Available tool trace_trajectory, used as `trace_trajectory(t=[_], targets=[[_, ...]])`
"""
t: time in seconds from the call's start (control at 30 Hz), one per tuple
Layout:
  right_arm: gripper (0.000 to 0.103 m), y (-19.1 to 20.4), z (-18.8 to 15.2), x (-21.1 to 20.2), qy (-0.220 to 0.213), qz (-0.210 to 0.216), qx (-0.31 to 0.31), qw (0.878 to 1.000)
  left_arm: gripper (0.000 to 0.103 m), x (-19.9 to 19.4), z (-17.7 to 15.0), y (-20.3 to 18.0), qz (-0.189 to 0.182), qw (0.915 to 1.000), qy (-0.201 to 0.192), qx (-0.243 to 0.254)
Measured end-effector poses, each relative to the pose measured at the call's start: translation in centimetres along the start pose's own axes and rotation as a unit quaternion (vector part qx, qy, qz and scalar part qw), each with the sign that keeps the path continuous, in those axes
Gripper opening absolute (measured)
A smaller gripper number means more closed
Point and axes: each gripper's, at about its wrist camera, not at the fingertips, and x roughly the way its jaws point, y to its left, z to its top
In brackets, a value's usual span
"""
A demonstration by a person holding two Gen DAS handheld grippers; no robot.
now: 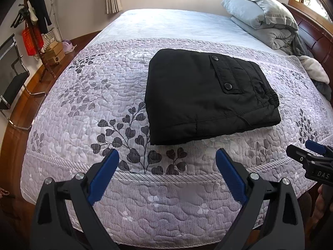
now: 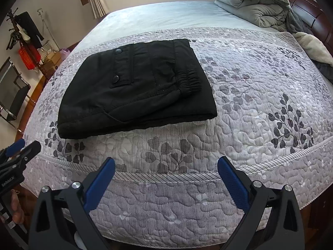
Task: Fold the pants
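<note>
Black pants [image 1: 208,95] lie folded into a compact rectangle on the quilted floral bedspread [image 1: 83,108], pocket flap with two snaps facing up. They also show in the right wrist view [image 2: 135,89], with the elastic waistband at the right. My left gripper [image 1: 167,156] is open and empty, held back over the bed's near edge, apart from the pants. My right gripper [image 2: 166,164] is open and empty, also over the near edge. The right gripper's tip shows at the right of the left wrist view [image 1: 308,152]; the left gripper's tip shows at the left of the right wrist view [image 2: 20,148].
A folded grey duvet and pillow [image 1: 262,14] sit at the head of the bed, by a dark wooden headboard [image 1: 312,33]. A pale fleece [image 1: 314,68] lies at the right edge. A coat rack [image 1: 33,20], boxes and a black chair [image 1: 12,79] stand left of the bed.
</note>
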Motion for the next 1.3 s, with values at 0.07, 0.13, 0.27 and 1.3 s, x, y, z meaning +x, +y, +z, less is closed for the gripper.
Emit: trace_trajectory(t=[0.07, 0.13, 0.27, 1.3], targets=[[0.099, -0.03, 0.00, 0.01, 0.000, 0.000, 0.000, 1.000, 0.094, -0.02, 0.06, 0.00, 0.001, 1.0000, 0.000, 0.001], [0.099, -0.02, 0.03, 0.03, -0.001, 0.000, -0.001, 1.000, 0.094, -0.01, 0.09, 0.00, 0.000, 1.0000, 0.000, 0.001], [0.099, -0.01, 0.07, 0.11, 0.000, 0.000, -0.001, 1.000, 0.094, -0.02, 0.12, 0.00, 0.001, 1.0000, 0.000, 0.002], [0.099, -0.65, -0.10, 0.93, 0.015, 0.002, 0.011, 1.000, 0.095, 0.39, 0.27, -0.03, 0.001, 0.9999, 0.012, 0.003]])
